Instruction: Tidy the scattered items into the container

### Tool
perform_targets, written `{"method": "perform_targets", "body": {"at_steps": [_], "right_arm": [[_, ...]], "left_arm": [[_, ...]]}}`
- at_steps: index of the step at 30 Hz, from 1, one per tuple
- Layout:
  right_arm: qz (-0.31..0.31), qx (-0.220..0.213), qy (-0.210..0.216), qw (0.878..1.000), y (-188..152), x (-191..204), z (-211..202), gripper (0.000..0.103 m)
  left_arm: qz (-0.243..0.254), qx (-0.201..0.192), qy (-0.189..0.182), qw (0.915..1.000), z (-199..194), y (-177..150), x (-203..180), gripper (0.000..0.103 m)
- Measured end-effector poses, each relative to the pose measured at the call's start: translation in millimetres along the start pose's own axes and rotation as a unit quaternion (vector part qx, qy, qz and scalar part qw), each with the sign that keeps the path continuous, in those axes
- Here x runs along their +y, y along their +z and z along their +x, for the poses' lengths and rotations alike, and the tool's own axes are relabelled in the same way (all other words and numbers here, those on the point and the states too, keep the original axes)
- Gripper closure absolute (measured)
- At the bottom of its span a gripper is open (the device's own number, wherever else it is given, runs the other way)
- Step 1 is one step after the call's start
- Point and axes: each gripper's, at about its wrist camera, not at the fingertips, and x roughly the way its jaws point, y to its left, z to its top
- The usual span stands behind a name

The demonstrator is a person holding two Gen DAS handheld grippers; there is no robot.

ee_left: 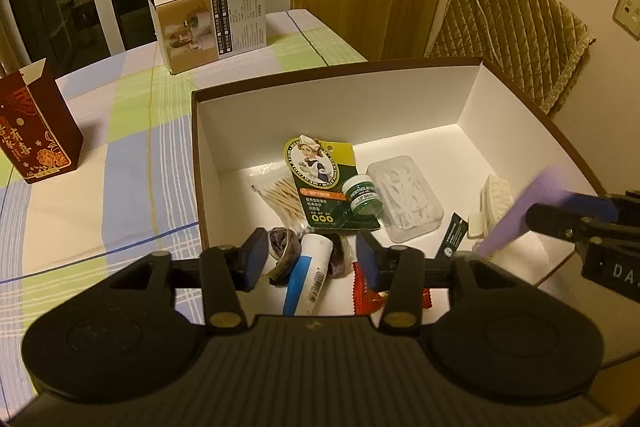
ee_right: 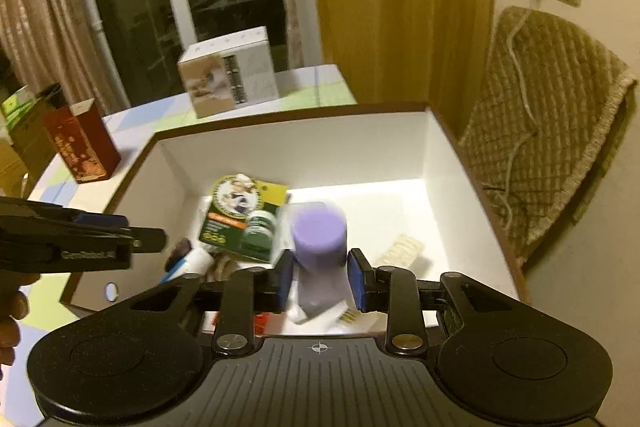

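Evidently the white-lined box [ee_left: 400, 99] served as the container, already holding a lip balm card [ee_left: 324, 183] and floss-pick case [ee_left: 406, 203]. Over it, the right gripper [ee_right: 318, 273] had spread its jaws, apparently dropping a blurred purple cylinder [ee_right: 319, 239]; the left gripper [ee_left: 310, 255] hovered agape, empty.

In the white box [ee_left: 400, 99] I read "MENTHOLATUM" and "LIP BALM" on the small green jar [ee_left: 362, 197], which lies on a green card [ee_left: 320, 179] with round text too small for me. On my right gripper [ee_right: 318, 277], at the right edge of the left view, stand the letters "DA". My left gripper [ee_left: 308, 253] carries "GenRobot.AI", blurred. The dark red carton [ee_left: 38, 131] left of the box has gold Chinese characters.
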Motion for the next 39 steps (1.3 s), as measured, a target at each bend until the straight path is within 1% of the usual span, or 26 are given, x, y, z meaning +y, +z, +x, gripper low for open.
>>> {"method": "perform_targets", "body": {"at_steps": [2, 3, 4, 5, 7, 8, 10, 12, 16, 20, 21, 22, 24, 26, 30, 35, 39], "right_arm": [[-0.002, -0.005, -0.001, 1.0, 1.0, 2.8, 0.3, 0.068], [-0.001, -0.007, -0.001, 1.0, 1.7, 3.0, 0.4, 0.052], [0.004, -0.012, -0.004, 1.0, 2.1, 2.2, -0.5, 0.023], [0.012, -0.024, -0.009, 1.0, 1.9, 1.4, -3.2, 0.017], [0.021, -0.045, -0.009, 0.999, 3.6, -0.7, -8.5, 0.016], [0.026, -0.046, -0.009, 0.999, 4.5, -1.9, -8.8, 0.016], [0.033, -0.044, -0.011, 0.998, 4.1, -5.0, -8.4, 0.016], [0.029, -0.044, -0.018, 0.998, 3.3, -5.9, -8.8, 0.016], [0.028, -0.05, -0.027, 0.998, 2.2, -6.9, -13.4, 0.016], [0.042, -0.064, -0.02, 0.997, -3.9, -7.5, -29.3, 0.016], [0.044, -0.069, -0.019, 0.996, -5.5, -6.8, -35.2, 0.01], [0.046, -0.076, -0.018, 0.996, -6.4, -5.8, -41.0, 0.0], [0.051, -0.097, -0.016, 0.994, -8.7, -4.1, -54.8, 0.0], [0.055, -0.104, -0.01, 0.993, -11.7, -3.2, -66.2, 0.0], [0.066, -0.088, -0.007, 0.994, -28.4, -2.6, -84.9, 0.0], [0.057, -0.067, -0.01, 0.996, -48.7, 2.5, -101.3, 0.0], [0.055, -0.048, -0.014, 0.997, -62.0, 5.3, -106.9, 0.0]], "left_arm": [[0.002, 0.0, 0.003, 1.0, -0.4, 0.0, -0.5, 0.053], [0.002, 0.001, 0.004, 1.0, -0.3, 0.1, -0.2, 0.052], [0.002, 0.001, 0.005, 1.0, -0.5, 0.2, 0.0, 0.05], [0.001, 0.002, 0.005, 1.0, -0.5, 0.5, 0.2, 0.049], [0.001, 0.003, 0.007, 1.0, -0.8, 0.4, 0.6, 0.045], [0.0, 0.004, 0.008, 1.0, -1.0, 0.4, 0.6, 0.042], [0.002, 0.005, 0.009, 0.9999, -1.9, 0.2, -0.1, 0.039], [0.005, 0.006, 0.009, 0.9999, -3.4, -0.7, -1.6, 0.037], [0.009, 0.005, 0.014, 0.9999, -9.4, -3.1, -5.5, 0.028], [0.017, 0.0, 0.032, 0.9993, -24.3, -6.2, -11.2, 0.019], [0.016, -0.004, 0.037, 0.9992, -30.0, -6.8, -12.8, 0.018], [0.017, -0.007, 0.038, 0.9991, -35.3, -7.2, -14.2, 0.018], [0.016, -0.016, 0.037, 0.9991, -48.8, -10.6, -17.4, 0.01], [0.016, -0.02, 0.035, 0.999, -61.6, -16.5, -21.5, 0.008], [0.02, -0.022, 0.045, 0.9986, -83.2, -35.1, -30.2, 0.006], [0.006, -0.019, 0.048, 0.9986, -101.5, -56.7, -36.0, 0.002], [-0.006, -0.009, 0.036, 0.9993, -112.0, -73.4, -38.2, 0.001]]}}
